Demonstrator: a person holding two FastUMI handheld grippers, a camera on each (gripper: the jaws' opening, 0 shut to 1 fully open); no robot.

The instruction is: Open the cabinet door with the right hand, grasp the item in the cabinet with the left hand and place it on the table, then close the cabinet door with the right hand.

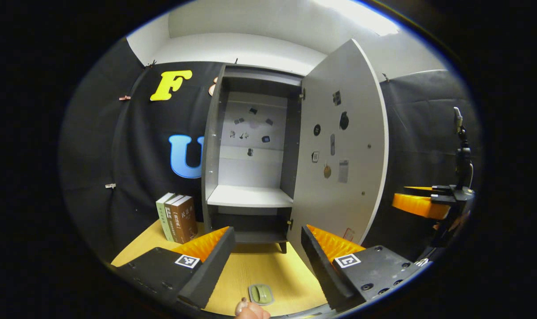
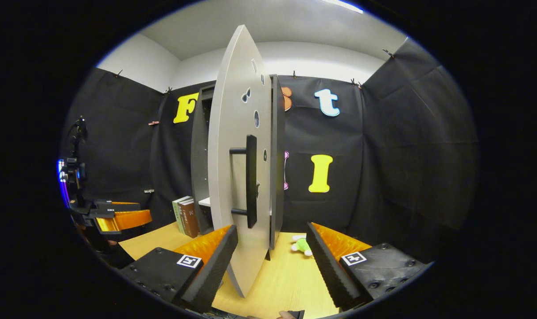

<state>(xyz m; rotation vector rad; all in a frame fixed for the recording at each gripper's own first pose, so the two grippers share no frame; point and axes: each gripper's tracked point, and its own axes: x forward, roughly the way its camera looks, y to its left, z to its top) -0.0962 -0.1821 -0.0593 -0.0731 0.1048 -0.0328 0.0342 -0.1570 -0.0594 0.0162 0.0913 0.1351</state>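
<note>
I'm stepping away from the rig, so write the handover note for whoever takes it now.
Left gripper: open, holding nothing, facing the open cabinet over the table.
Right gripper: open, holding nothing, with the door's lower edge between its fingers but not gripped; the door handle is just above.
Cabinet door: swung wide open.
The shelf looks bare; a small green item lies on the table near the left gripper.
Done, it seems: door opened, item out.
Left: close the door with the right gripper.
</note>
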